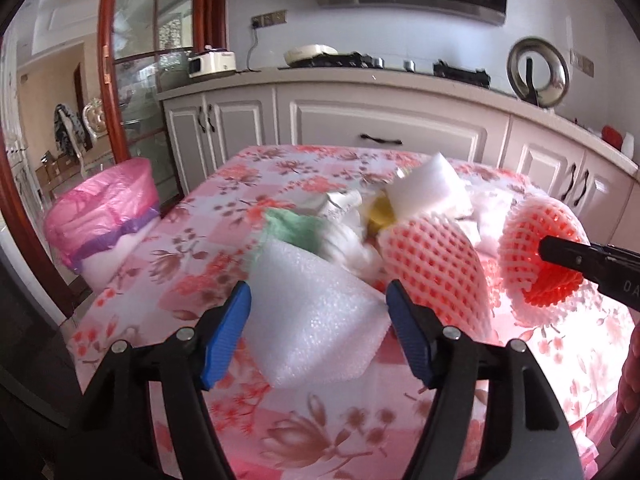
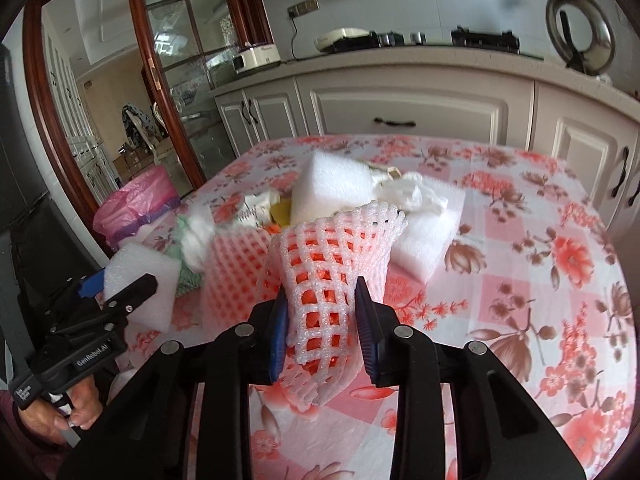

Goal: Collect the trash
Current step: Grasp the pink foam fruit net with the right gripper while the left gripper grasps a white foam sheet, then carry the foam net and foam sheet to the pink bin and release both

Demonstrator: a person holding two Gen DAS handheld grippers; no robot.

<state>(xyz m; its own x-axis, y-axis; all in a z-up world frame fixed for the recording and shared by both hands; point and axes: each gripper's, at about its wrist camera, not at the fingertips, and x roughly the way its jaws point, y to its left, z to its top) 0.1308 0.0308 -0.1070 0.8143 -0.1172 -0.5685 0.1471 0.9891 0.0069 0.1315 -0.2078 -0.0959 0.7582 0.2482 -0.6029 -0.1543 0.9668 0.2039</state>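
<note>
A pile of trash lies on the floral table (image 1: 248, 184): white foam blocks, pink foam fruit nets, tissue and wrappers. My left gripper (image 1: 318, 308) has its blue pads on both sides of a white foam sheet piece (image 1: 316, 320), which it holds at the near left of the pile; it also shows in the right wrist view (image 2: 144, 268). My right gripper (image 2: 322, 324) is shut on a pink foam fruit net (image 2: 332, 264), seen raised in the left wrist view (image 1: 536, 248). A second fruit net (image 1: 436, 264) lies between them.
A bin lined with a pink bag (image 1: 108, 208) stands on the floor left of the table, also in the right wrist view (image 2: 136, 204). White foam blocks (image 2: 332, 184) and crumpled tissue (image 2: 408, 192) sit mid-table. Kitchen cabinets (image 1: 380, 128) run behind the table.
</note>
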